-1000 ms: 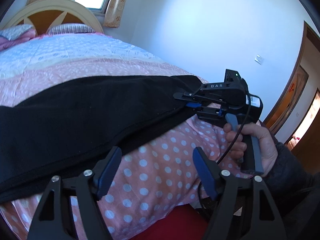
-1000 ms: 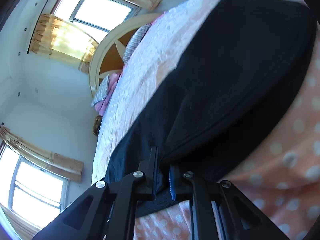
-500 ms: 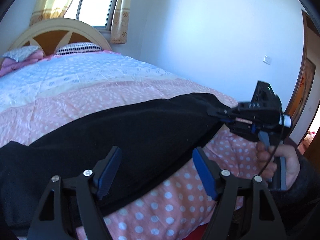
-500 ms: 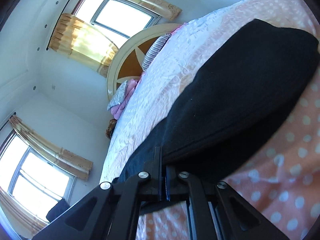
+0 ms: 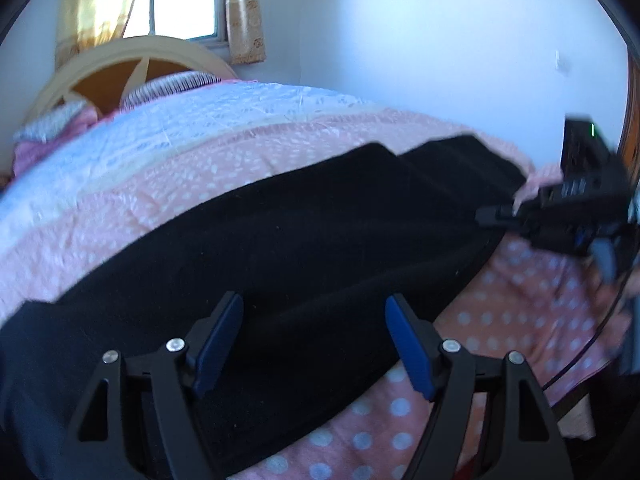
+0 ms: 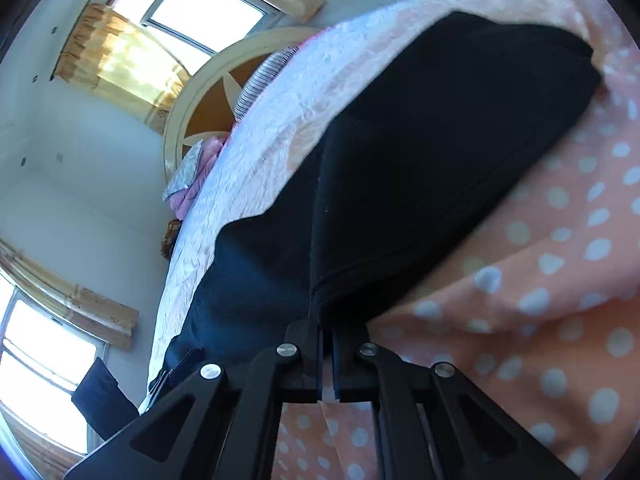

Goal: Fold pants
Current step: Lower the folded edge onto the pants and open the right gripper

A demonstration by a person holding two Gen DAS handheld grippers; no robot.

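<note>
Black pants (image 5: 320, 240) lie stretched across a pink polka-dot bedspread (image 5: 520, 320). My left gripper (image 5: 314, 336) is open and empty, its blue pads just above the near edge of the pants. My right gripper (image 6: 326, 320) is shut on an edge of the pants (image 6: 420, 168) and pulls the cloth taut. In the left wrist view the right gripper (image 5: 492, 214) shows at the far right end of the pants, blurred.
The bed has a cream arched headboard (image 5: 132, 60) with pillows (image 5: 172, 86) at the far end. A curtained window (image 5: 176, 0) is behind it. A white wall (image 5: 440, 40) and a wooden door frame (image 5: 632, 120) are on the right.
The right gripper has carried its held pants edge farther right and away, stretching the pants out. The left gripper has risen over the pants and stays open.
</note>
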